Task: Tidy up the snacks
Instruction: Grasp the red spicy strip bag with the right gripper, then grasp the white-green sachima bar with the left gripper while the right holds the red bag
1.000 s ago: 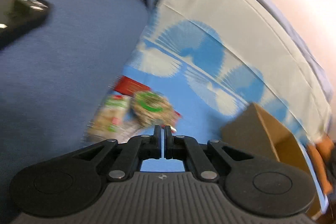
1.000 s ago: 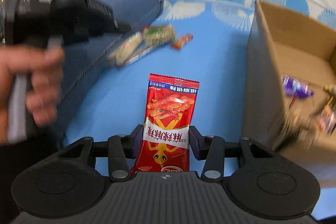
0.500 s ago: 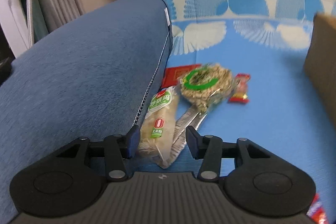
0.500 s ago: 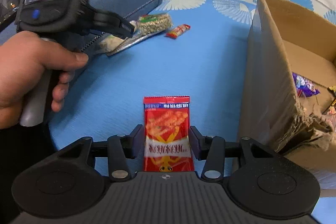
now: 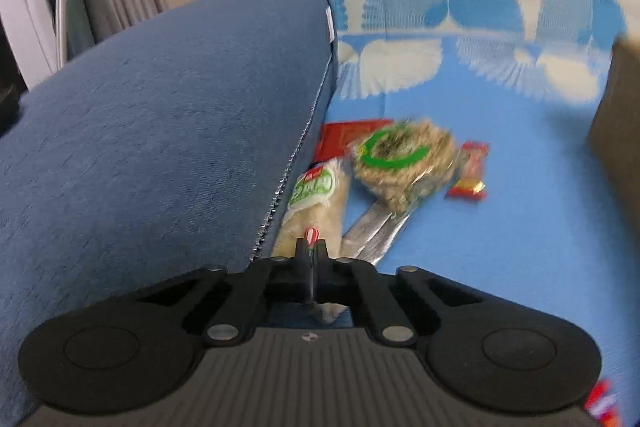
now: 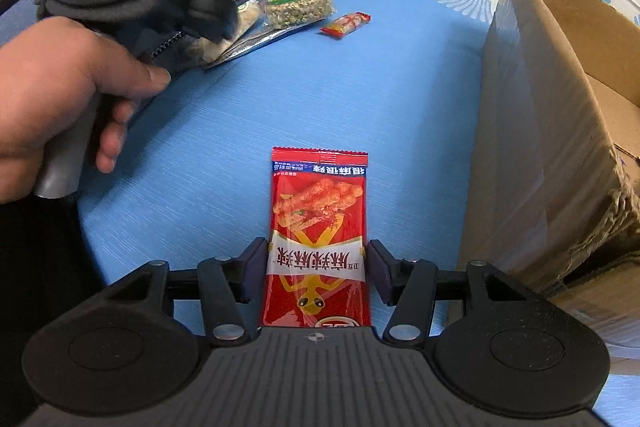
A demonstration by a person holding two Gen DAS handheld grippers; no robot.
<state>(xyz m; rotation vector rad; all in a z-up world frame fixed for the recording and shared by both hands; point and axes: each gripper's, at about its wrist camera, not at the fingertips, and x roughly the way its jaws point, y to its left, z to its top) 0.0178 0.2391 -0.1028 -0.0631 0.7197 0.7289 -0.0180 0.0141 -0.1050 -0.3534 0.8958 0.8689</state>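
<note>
Left gripper (image 5: 311,259): pinching pale green-labelled snack packet (image 5: 316,203).
Right gripper (image 6: 316,273): spread, flanking red foil packet (image 6: 318,239).
Open brown cardboard box (image 6: 552,131), rightward: awaits these, plus ahead, round green-ringed cracker pack (image 5: 402,157) and small red candy (image 5: 470,171).

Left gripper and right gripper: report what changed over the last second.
The left gripper swung down to the snack pile and shut on the pale bread packet. The right gripper stayed open around the red spicy snack packet, which lowered flat onto the blue sheet; cardboard box unmoved.
</note>
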